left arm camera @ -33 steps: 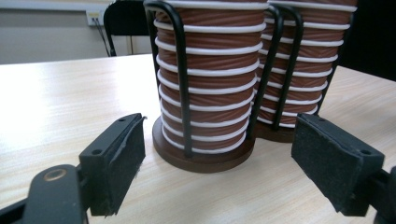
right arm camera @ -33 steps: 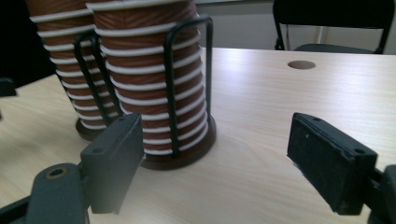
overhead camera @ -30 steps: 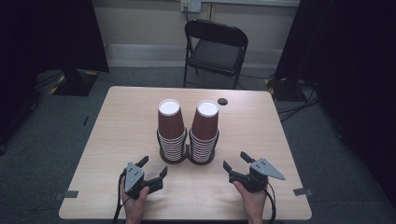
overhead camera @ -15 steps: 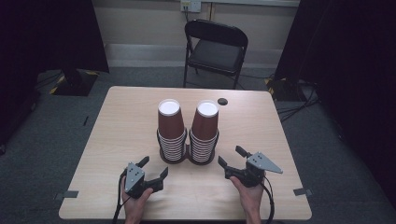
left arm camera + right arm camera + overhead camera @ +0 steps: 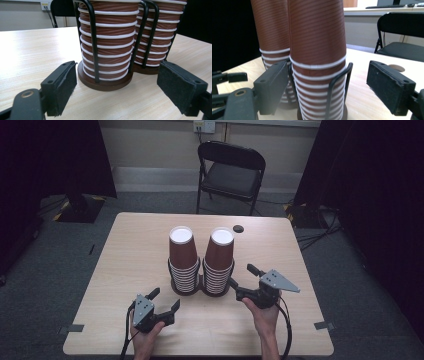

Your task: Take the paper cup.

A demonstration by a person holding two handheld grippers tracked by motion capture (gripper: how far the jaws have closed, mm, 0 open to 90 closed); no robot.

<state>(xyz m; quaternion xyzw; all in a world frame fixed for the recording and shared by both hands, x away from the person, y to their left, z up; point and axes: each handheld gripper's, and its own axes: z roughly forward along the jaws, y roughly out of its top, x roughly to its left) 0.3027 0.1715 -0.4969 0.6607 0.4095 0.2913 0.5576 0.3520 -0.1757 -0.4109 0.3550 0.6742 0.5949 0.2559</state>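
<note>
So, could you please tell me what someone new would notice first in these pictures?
Two tall stacks of brown paper cups stand side by side in a black wire holder at the middle of the wooden table. The left hand-held gripper lies open on the near side, apart from them, while the open right hand-held gripper reaches close to the right-hand stack. A black folding chair stands beyond the table.
</note>
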